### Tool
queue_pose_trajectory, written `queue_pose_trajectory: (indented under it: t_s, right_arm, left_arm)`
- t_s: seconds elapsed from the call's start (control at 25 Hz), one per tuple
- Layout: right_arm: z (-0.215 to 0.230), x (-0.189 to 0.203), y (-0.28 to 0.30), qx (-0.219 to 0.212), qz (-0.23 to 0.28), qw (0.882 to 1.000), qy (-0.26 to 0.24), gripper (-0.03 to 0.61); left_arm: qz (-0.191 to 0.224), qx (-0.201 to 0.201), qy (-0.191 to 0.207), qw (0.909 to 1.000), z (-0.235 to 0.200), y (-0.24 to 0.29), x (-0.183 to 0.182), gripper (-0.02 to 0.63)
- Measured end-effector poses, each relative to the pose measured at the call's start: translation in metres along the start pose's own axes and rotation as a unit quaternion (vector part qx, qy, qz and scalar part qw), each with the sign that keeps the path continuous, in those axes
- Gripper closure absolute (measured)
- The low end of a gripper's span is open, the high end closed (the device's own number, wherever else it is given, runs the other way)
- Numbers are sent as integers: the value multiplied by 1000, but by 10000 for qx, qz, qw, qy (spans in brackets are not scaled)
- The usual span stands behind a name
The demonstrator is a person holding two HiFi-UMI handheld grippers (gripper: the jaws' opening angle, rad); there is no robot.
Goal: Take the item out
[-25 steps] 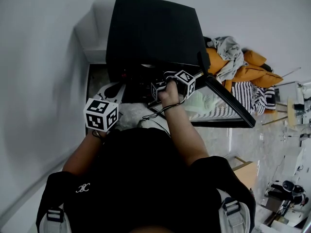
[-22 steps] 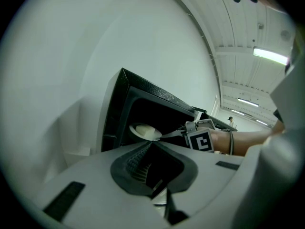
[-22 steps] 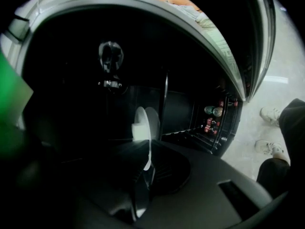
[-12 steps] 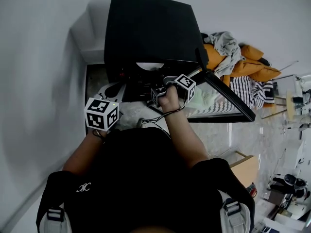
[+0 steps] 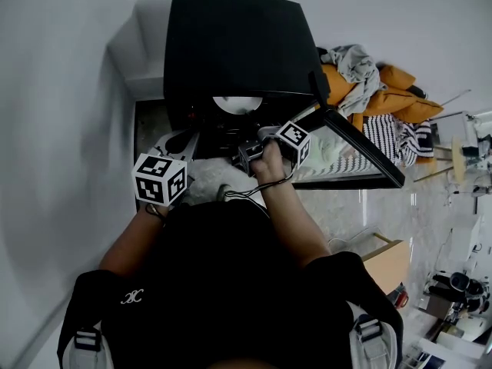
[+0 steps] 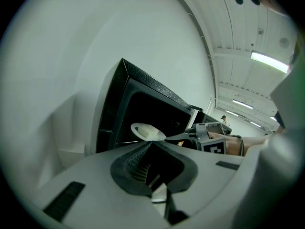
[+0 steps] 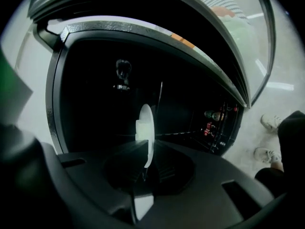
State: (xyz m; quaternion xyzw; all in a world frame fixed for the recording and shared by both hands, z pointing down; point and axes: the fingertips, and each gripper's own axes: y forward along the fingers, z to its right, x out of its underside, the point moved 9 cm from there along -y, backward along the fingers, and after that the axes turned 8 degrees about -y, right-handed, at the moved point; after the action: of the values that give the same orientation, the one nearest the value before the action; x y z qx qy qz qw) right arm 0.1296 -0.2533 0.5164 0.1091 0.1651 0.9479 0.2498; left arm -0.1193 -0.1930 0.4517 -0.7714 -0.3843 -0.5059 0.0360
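I'm holding a white plate [image 7: 145, 123] by its near rim in my right hand-held gripper [image 7: 144, 161], the jaws clamped on the edge. In the right gripper view the plate is showing edge-on, a thin white sliver running straight away from the jaws. In the left gripper view it is lying roughly level with its hollow face up, its flat plane running from the cavity out toward me. It is hanging at the mouth of the black oven [image 5: 238, 44], just under the top front edge, with the oven door [image 5: 357, 148] swung open to the right. A second ago no white was showing at the mouth in the head view; now a clear crescent is showing, so the plate is coming out. My left hand-held gripper [image 6: 155, 178] is waiting near the oven's left front corner, jaws together on nothing. Both cubes are showing black-and-white square markers.
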Motion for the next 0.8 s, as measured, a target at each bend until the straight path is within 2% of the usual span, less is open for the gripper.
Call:
queue_pose_trajectory:
  t_s: [0.16,0.32,0.56,0.6,0.68,0.8]
  right_arm:
    - [-3,1,6,-161,17,9997,-162,485]
    - [-5,4,14,-155,-46,9998,-81,483]
    - [0,13,26,-219,-164,9995,152,486]
    - [1,14,26,-222,-168,9995,174,495]
    - [1,14,26,-272,-157,9994,173,552]
    - [1,14,24,-316,-119,9993,173,555]
  left_arm:
    - [5,7,-78,10000,-3,0,1,606]
    - [19,1,-241,9997,-6,-2,2,606]
    - [42,-30,-296,9995,-9,-6,3,606]
    - [45,-37,-305,9995,-9,-6,3,606]
    - [44,-47,-311,9995,-9,-7,4,606]
    - [41,-33,-302,9995,-9,-8,3,606]
